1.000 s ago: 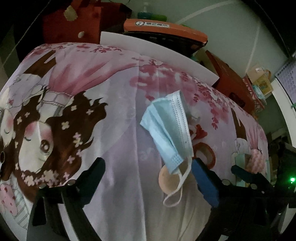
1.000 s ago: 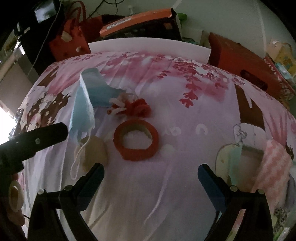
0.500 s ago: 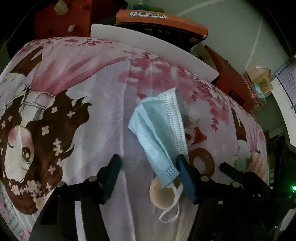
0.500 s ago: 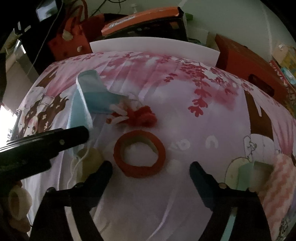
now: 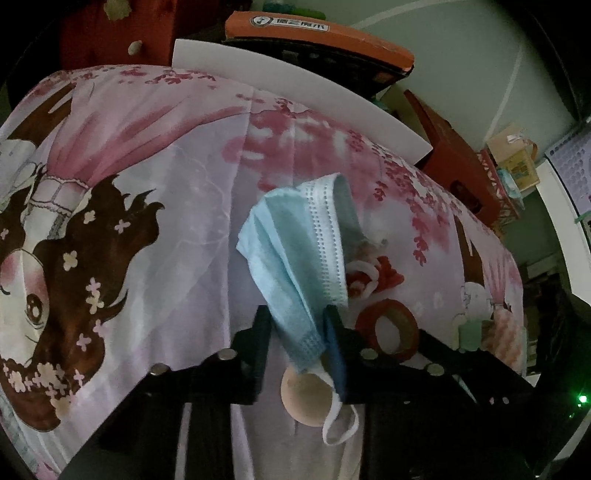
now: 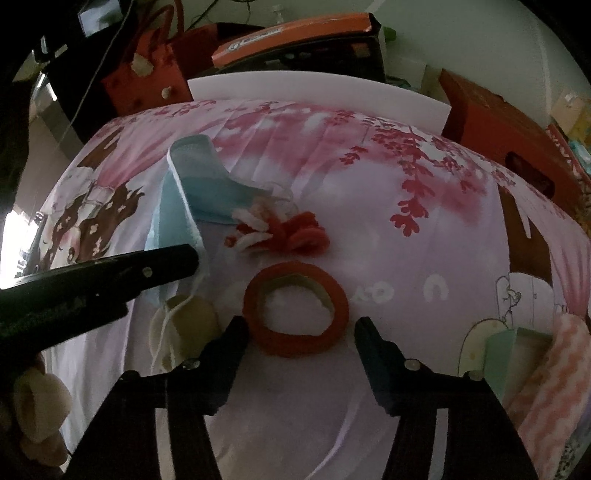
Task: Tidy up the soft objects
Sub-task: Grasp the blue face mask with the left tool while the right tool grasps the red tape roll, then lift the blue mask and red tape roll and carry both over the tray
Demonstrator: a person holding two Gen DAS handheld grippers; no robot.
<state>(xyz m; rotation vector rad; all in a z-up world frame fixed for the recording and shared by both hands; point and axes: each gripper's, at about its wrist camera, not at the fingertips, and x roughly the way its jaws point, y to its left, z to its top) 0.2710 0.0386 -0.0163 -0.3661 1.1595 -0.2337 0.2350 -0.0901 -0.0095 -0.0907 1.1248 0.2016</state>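
A blue face mask [image 5: 295, 258] lies crumpled on the printed pink sheet [image 5: 147, 184]. Its lower end runs between the fingers of my left gripper [image 5: 297, 332], whose jaws are closing and pinch the bunched fabric. One white ear loop [image 5: 340, 424] hangs over a beige round puff [image 5: 306, 395]. In the right wrist view a soft red ring [image 6: 295, 306] lies flat. My right gripper [image 6: 301, 332] is closing, a finger on each side of the ring's near half, with a sliver of gap on the right. The mask [image 6: 199, 192] sits left of the ring.
A red and white yarn flower [image 6: 280, 232] lies just beyond the ring. A mint box [image 6: 506, 347] and a pink zigzag cloth [image 6: 554, 369] sit at the right edge. A white board [image 6: 317, 88], an orange box [image 6: 295, 33] and red bags stand behind the sheet.
Both pairs of jaws have narrowed a lot. The left gripper came forward and down until the mask's lower end sat between its fingers. The right fingers drew in beside the red ring.
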